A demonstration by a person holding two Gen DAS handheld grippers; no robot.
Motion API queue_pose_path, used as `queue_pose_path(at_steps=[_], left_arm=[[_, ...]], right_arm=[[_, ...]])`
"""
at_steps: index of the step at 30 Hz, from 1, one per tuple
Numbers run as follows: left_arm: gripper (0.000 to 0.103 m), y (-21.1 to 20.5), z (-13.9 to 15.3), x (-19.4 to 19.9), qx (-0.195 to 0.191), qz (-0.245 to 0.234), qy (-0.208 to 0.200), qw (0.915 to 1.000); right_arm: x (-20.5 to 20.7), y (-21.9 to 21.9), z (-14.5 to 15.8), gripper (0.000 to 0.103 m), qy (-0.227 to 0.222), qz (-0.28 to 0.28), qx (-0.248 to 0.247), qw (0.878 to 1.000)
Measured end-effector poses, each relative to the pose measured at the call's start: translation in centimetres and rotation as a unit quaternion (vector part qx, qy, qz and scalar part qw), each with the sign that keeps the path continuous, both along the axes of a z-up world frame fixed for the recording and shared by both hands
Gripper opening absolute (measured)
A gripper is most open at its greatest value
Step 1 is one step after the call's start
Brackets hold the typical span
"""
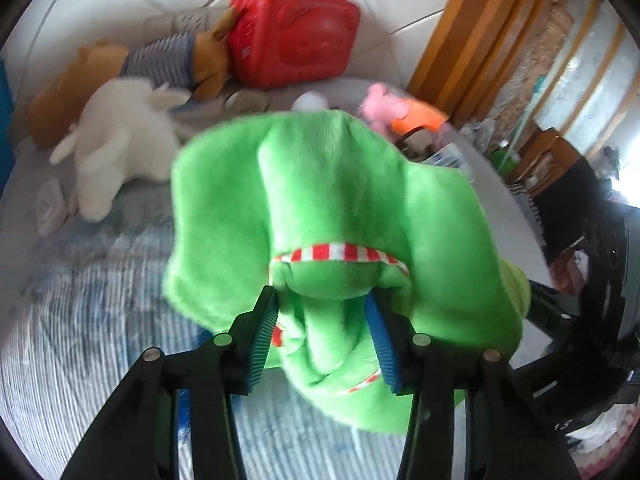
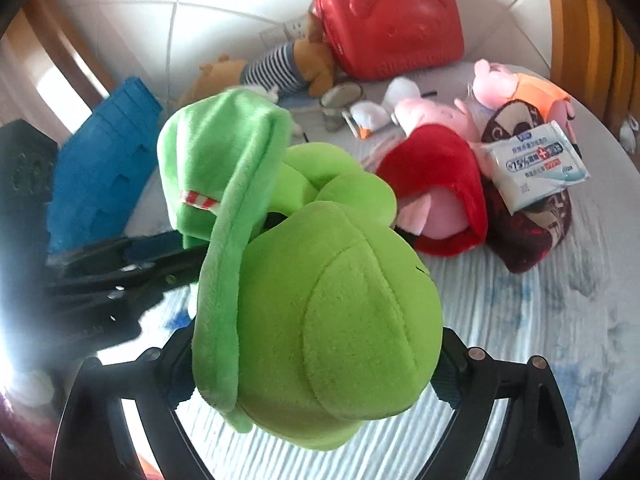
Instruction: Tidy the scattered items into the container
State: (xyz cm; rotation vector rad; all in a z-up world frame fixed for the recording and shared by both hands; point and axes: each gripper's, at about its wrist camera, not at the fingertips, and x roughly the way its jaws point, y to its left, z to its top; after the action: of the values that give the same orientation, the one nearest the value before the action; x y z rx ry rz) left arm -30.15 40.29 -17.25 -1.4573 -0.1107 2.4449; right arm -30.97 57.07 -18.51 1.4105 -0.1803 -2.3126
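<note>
1. I have the bright green plush frog toy (image 2: 320,320) lifted off the pale striped bedsheet (image 2: 520,320), between both tools.
2. My left gripper (image 1: 322,320) pinches a soft fold near the red-and-white striped ribbon (image 1: 340,252); my right gripper (image 2: 316,360) spans the rounded body widely.
3. I judge both grips should stay firm: fleece compresses and slips.
4. The likely container, a blue ribbed plastic crate (image 2: 100,160), sits to the left; a glossy red hard-shell case (image 2: 392,28) stands behind.
</note>
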Motion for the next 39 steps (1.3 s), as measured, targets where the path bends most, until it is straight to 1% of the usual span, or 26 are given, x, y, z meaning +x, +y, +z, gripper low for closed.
queue_pose_path(at_steps=[1, 2, 3, 5, 6, 8, 11, 12, 13, 15, 16, 19, 24, 26, 27, 30, 32, 34, 35, 36, 37, 38, 39], left_arm=[[0.045, -0.7, -0.6, 0.1, -0.011, 0.010, -0.009, 0.9998], [0.045, -1.5, -1.3, 0.2, -0.023, 0.021, -0.017, 0.9994], [0.045, -2.3, -1.9, 0.3, -0.027, 0.032, -0.028, 0.9987], [0.045, -3.7, -2.6, 0.5, -0.023, 0.052, -0.046, 0.9973], [0.045, -4.3, -2.4, 0.9, -0.017, 0.059, -0.046, 0.9970], [0.045, -5.0, -1.2, 1.4, -0.011, 0.070, -0.035, 0.9968], [0.045, -4.9, 1.5, 1.8, -0.001, 0.082, -0.010, 0.9966], [0.046, -4.8, 2.4, 1.9, 0.004, 0.084, -0.001, 0.9965], [0.049, -4.6, 3.2, 2.0, 0.006, 0.083, 0.008, 0.9965], [0.072, -4.0, 4.3, 2.2, 0.008, 0.079, 0.024, 0.9965], [0.075, -3.6, 4.7, 2.4, 0.007, 0.077, 0.032, 0.9965], [0.076, -2.2, 4.8, 3.0, 0.001, 0.069, 0.033, 0.9971], [0.076, -1.0, 3.9, 3.7, -0.012, 0.065, 0.018, 0.9976], [0.076, -0.4, 3.5, 3.9, -0.014, 0.063, 0.014, 0.9979], [0.076, -0.2, 3.4, 3.9, -0.014, 0.061, 0.011, 0.9980], [0.076, 0.3, 3.2, 4.3, -0.019, 0.057, 0.007, 0.9982], [0.076, 0.1, 3.0, 4.5, -0.024, 0.060, 0.004, 0.9979], [0.076, -0.7, 2.9, 4.9, -0.030, 0.068, 0.005, 0.9972], [0.076, -1.2, 2.9, 5.2, -0.031, 0.073, 0.005, 0.9968], [0.076, -1.8, 3.0, 5.4, -0.032, 0.078, 0.005, 0.9964], [0.076, -2.4, 3.1, 5.7, -0.033, 0.084, 0.007, 0.9959], [0.076, -3.3, 3.4, 6.1, -0.033, 0.092, 0.011, 0.9952], [0.076, -4.3, 3.7, 6.6, -0.034, 0.100, 0.016, 0.9943]], right_arm=[[0.1, -0.1, -0.2, 0.092, -0.011, 0.004, 0.010, 1.000], [0.9, 0.1, -0.5, 0.093, -0.014, 0.012, 0.004, 1.000], [1.8, 0.4, -0.9, 0.093, -0.017, 0.020, -0.005, 1.000], [3.0, 0.7, -0.5, 0.093, -0.018, 0.039, -0.035, 0.998], [3.6, 0.9, 0.0, 0.093, -0.014, 0.048, -0.045, 0.998], [4.2, 1.4, 1.1, 0.093, 0.004, 0.048, -0.052, 0.997], [4.9, 3.6, 4.0, 0.093, 0.045, 0.017, -0.064, 0.997], [5.0, 4.3, 4.4, 0.093, 0.052, 0.001, -0.051, 0.997], [5.1, 4.9, 4.7, 0.093, 0.058, -0.015, -0.035, 0.998], [4.5, 6.4, 3.7, 0.093, 0.045, -0.055, 0.005, 0.997], [4.4, 6.9, 3.0, 0.093, 0.035, -0.065, 0.017, 0.997], [3.9, 8.5, 0.0, 0.093, 0.008, -0.097, 0.050, 0.994], [4.5, 12.8, -1.0, 0.093, 0.011, -0.163, 0.062, 0.985], [4.5, 14.2, -1.3, 0.096, 0.009, -0.179, 0.084, 0.980], [4.3, 14.5, -1.9, 0.098, 0.000, -0.177, 0.095, 0.980], [3.3, 13.9, -4.4, 0.098, -0.031, -0.151, 0.129, 0.980], [3.0, 12.0, -6.2, 0.098, -0.058, -0.117, 0.120, 0.984], [3.5, 10.1, -5.9, 0.098, -0.049, -0.095, 0.103, 0.989], [3.8, 9.0, -5.1, 0.098, -0.041, -0.077, 0.077, 0.993], [4.2, 7.5, -4.1, 0.098, -0.034, -0.050, 0.032, 0.998], [4.5, 6.0, -3.3, 0.098, -0.027, -0.024, 0.002, 0.999], [4.8, 4.4, -2.5, 0.098, -0.021, 0.002, -0.022, 1.000], [4.9, 2.5, -1.9, 0.098, -0.013, 0.025, -0.028, 0.999]])
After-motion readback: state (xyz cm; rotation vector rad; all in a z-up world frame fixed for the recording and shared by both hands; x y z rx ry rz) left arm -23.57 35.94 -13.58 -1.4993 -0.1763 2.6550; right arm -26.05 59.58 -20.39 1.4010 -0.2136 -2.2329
